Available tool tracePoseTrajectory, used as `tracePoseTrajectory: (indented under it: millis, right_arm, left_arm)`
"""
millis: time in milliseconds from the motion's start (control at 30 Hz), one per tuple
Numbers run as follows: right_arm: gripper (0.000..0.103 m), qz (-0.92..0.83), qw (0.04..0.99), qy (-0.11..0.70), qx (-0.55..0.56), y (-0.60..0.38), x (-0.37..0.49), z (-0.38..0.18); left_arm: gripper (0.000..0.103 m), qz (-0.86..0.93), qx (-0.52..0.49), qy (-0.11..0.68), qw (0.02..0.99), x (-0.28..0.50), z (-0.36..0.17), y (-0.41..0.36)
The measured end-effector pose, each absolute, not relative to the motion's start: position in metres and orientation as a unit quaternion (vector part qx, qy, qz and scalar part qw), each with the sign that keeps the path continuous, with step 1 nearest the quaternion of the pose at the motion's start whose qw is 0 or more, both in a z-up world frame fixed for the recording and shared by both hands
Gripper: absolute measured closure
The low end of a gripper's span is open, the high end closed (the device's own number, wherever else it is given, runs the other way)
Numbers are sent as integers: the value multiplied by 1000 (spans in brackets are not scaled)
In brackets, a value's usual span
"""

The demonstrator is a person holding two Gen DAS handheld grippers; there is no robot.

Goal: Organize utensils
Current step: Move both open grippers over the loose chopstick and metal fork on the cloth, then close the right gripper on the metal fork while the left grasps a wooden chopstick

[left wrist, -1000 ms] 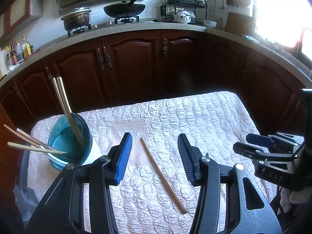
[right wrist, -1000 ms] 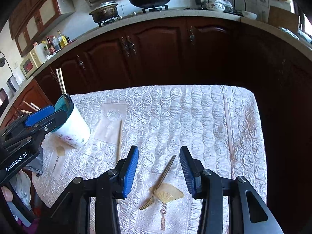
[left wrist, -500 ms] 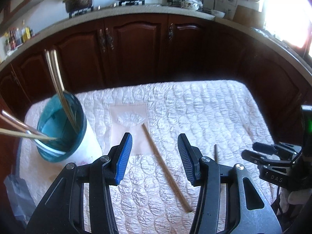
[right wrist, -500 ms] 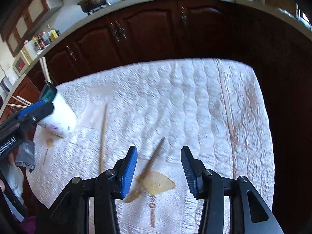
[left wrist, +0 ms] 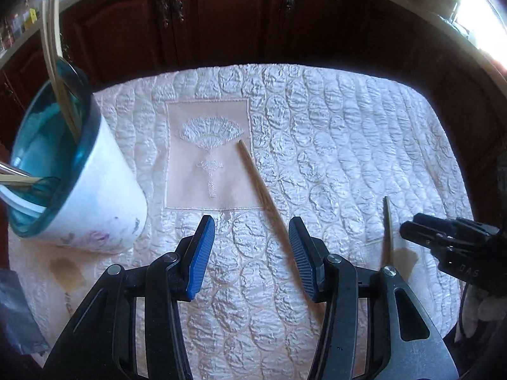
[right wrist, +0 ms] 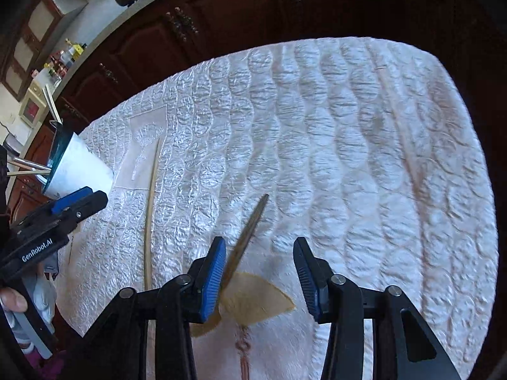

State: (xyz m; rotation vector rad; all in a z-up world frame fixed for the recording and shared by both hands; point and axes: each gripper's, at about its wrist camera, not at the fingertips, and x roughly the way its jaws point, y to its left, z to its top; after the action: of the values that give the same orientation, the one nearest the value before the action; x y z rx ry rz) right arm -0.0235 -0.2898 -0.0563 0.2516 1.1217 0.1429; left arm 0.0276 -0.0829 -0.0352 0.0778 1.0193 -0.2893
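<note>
A white cup with a teal inside [left wrist: 95, 196] stands at the table's left and holds several chopsticks and a metal utensil; it also shows in the right wrist view [right wrist: 79, 167]. A single wooden chopstick [left wrist: 263, 190] lies on the quilted cloth and passes between the fingers of my open, empty left gripper [left wrist: 252, 253]; it also shows in the right wrist view [right wrist: 150, 209]. A gold fork [right wrist: 250, 228] lies just by the left finger of my open, empty right gripper [right wrist: 258, 274]. The fork's handle [left wrist: 388, 228] shows in the left wrist view.
The table is covered by a white quilted cloth [right wrist: 348, 158] with embroidered fan patches [left wrist: 209, 145]. Dark wooden kitchen cabinets [left wrist: 221, 15] stand beyond the far edge. The right gripper [left wrist: 450, 247] shows at the right in the left wrist view.
Both grippers have dropped lower and closer to the table. The left one now straddles the chopstick. The right one has closed in on the fork.
</note>
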Motion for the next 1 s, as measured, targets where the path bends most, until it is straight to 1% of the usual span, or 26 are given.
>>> tracePoseTrajectory:
  millis: [67, 133, 233, 300, 367, 533, 833, 1000]
  right_arm:
    - [69, 72, 832, 536, 124, -288, -17, -63]
    - [71, 79, 827, 542, 129, -286, -10, -69]
    - [77, 77, 821, 553, 124, -283, -1, -79]
    - [86, 78, 821, 551, 126, -282, 3, -83]
    - [90, 82, 823, 550, 119, -280, 8, -83]
    - [92, 107, 826, 546, 92, -267, 19, -81]
    - [91, 116, 811, 564, 104, -279, 28, -79]
    - [91, 117, 808, 569, 95, -271, 40, -90]
  left_arm:
    - [55, -134, 36, 491, 860, 33, -40, -84]
    - [55, -132, 34, 495, 858, 39, -45, -85]
    - [55, -129, 34, 499, 856, 48, -51, -88]
    - [55, -126, 33, 500, 856, 54, -53, -88]
    - [55, -125, 33, 502, 855, 60, -55, -89]
    - [55, -120, 24, 501, 857, 77, -57, -93]
    - [55, -116, 21, 510, 852, 107, -68, -103]
    - [55, -116, 18, 527, 842, 120, -80, -112]
